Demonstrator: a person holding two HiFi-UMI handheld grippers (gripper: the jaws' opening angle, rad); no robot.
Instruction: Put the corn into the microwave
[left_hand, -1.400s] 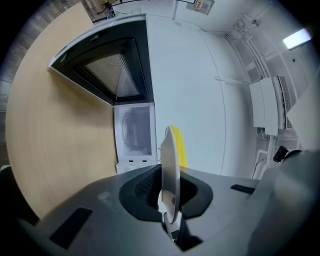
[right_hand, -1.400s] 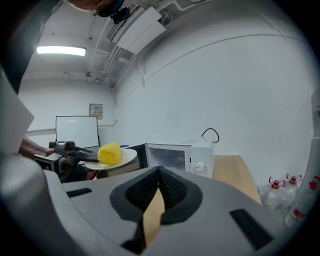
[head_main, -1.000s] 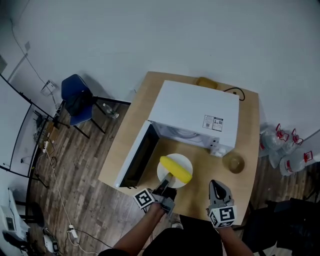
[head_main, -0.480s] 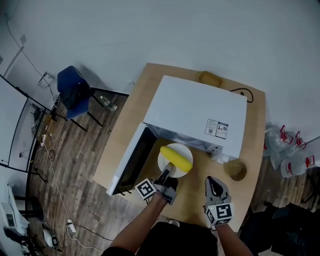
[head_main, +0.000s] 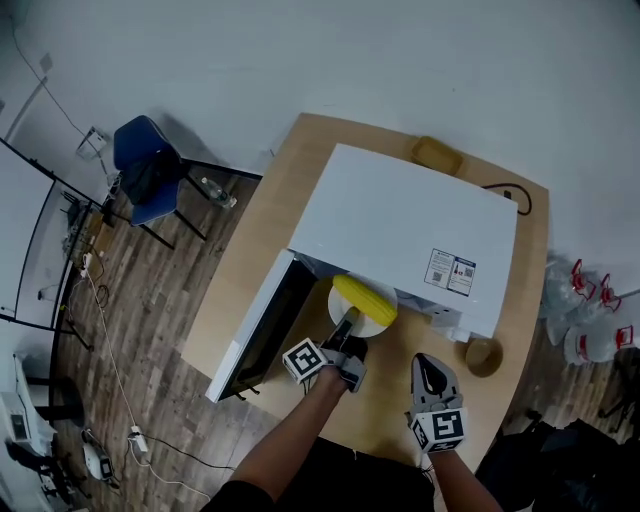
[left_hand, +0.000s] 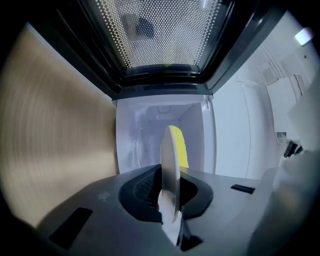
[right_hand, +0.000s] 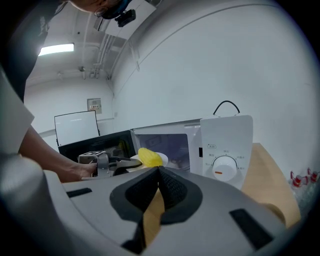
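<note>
My left tongs (head_main: 347, 325) are clamped on the near rim of the white plate (head_main: 374, 322), which the left gripper view shows edge-on between the pads. My right tongs (head_main: 431, 375) are pressed together on nothing. They hang over the bare surface (head_main: 250, 270) off to the right, in front of the control panel, so the left hand is plainly the nearer one.

The corn (head_main: 364, 298) lies on the plate straight ahead of the left tongs, just past the rim I hold. Its long axis runs crosswise to the line of the tongs and roughly along the oven's front.

Beyond it is the microwave (head_main: 400, 230), with its door (head_main: 260, 330) swung wide to my left. The plate's far edge sits right at the open mouth, and the cavity is dead ahead in the left gripper view. I judge the next move to be a straight push forward, keeping the plate level so the cob doesn't roll.
</note>
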